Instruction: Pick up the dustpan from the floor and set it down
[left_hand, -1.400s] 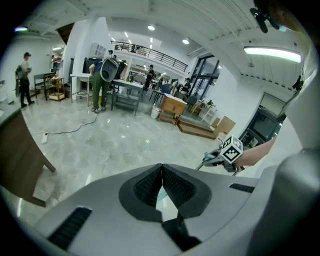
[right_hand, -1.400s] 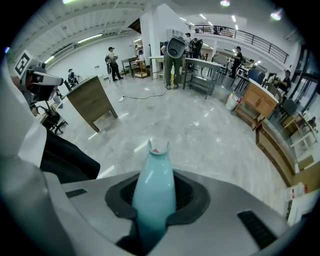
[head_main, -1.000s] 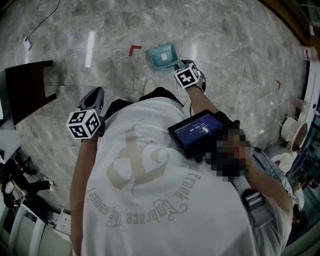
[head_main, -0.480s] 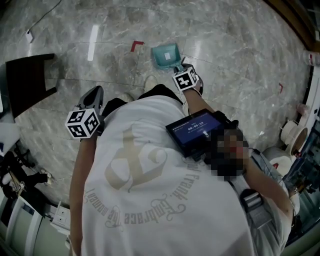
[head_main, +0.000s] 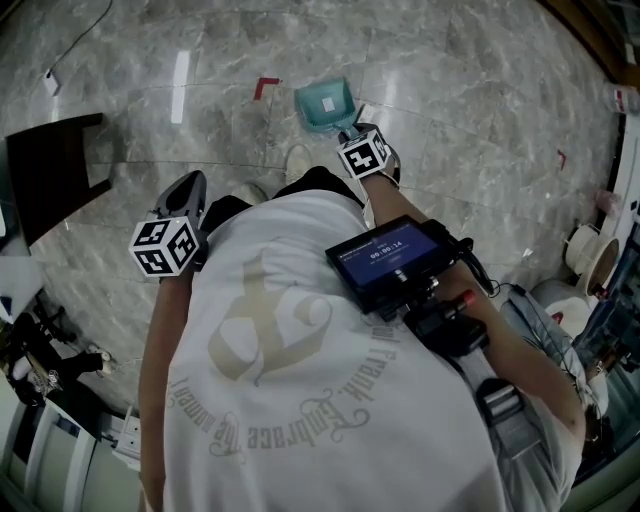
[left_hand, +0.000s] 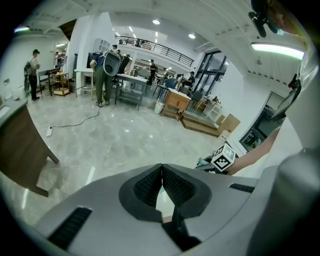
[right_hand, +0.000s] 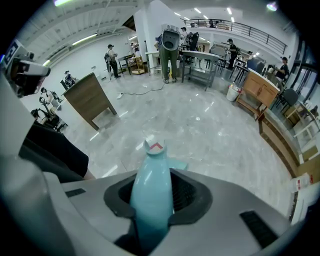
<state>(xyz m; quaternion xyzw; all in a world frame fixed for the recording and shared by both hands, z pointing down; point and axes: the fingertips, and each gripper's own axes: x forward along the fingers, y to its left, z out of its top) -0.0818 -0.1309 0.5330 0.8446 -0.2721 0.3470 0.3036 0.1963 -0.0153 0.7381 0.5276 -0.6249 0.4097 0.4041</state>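
**Dustpan low by the floor as the right tongs let go**

A person leans over the grey marble floor (head_main: 480, 90) with the right gripper (head_main: 350, 130) pointed steeply down at the pale teal dustpan (head_main: 325, 103). The dustpan lies just beside a red tape mark (head_main: 266, 87). Its handle runs between the right jaws, which have just been opening, though the pads look to be against its sides. The left gripper (head_main: 188, 190) hangs at the person's side, well apart from the dustpan, with its jaws closed together on nothing. The pan appears to sit on or just above the tiles, so the lift seems done and the set-down nearly so. What looks to be left is for the right jaws to part fully and draw clear of the handle.
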